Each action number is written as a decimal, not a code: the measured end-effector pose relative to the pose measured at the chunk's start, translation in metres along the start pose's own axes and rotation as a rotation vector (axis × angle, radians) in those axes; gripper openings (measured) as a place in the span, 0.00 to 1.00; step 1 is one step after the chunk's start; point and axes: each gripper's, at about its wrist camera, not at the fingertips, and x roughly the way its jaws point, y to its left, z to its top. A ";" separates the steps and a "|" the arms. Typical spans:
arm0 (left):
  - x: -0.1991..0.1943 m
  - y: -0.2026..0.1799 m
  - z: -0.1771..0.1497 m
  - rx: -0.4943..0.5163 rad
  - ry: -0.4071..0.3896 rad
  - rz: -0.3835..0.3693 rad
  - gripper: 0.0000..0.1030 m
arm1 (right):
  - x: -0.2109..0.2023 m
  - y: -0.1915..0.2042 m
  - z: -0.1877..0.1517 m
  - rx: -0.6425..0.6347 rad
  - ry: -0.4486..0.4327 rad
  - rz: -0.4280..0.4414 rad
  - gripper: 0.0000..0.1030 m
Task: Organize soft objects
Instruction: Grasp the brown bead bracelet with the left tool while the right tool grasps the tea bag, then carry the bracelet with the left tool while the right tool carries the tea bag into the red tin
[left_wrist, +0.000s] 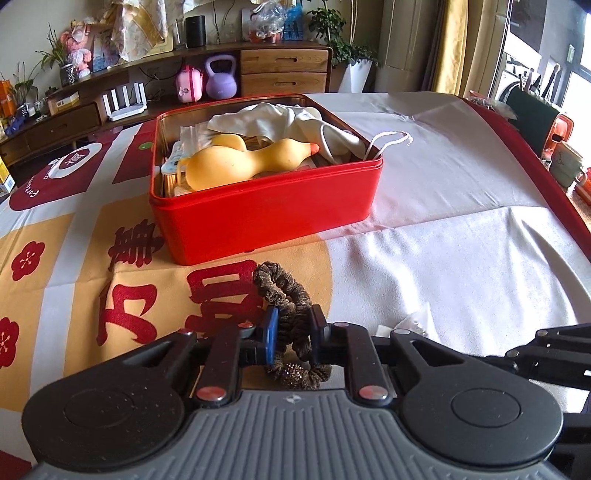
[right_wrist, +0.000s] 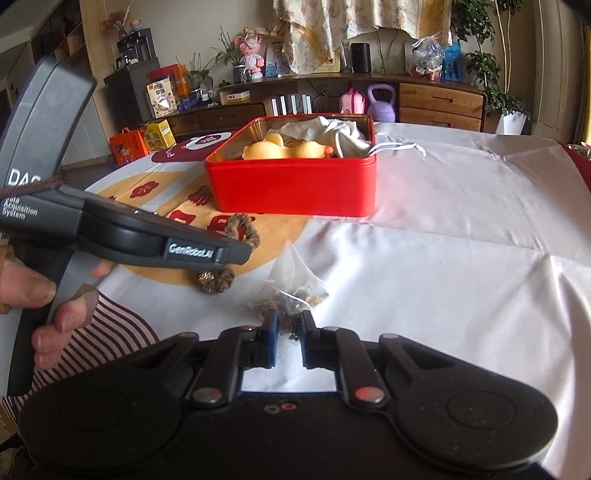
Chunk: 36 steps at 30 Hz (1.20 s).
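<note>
With your left gripper (left_wrist: 292, 334) clamped on the scrunchie (left_wrist: 286, 295) and right gripper (right_wrist: 289, 334) pinching the tea bag (right_wrist: 291, 291), lift both clear before crossing to the red tin (left_wrist: 266, 214).

— Where's the light from?
— Daylight from the window (left_wrist: 576, 74) at right; it glares off the white tablecloth (left_wrist: 443, 177).
— Sharpness?
— Mostly crisp; fisheye bends the edges, the corners go dark, and the near grey handheld device (right_wrist: 44, 122) is blurred.

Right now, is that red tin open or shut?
Open: the red tin has no lid on, and a yellow toy and white cloth show inside.
</note>
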 end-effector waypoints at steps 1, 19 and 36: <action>-0.002 0.001 -0.001 -0.004 -0.001 -0.002 0.17 | -0.003 0.000 0.000 0.004 -0.003 0.001 0.11; -0.070 0.016 -0.008 -0.063 -0.042 -0.042 0.17 | -0.061 0.002 0.030 0.033 -0.080 0.025 0.11; -0.109 0.020 0.045 -0.040 -0.141 -0.081 0.17 | -0.072 0.003 0.101 -0.024 -0.149 0.029 0.11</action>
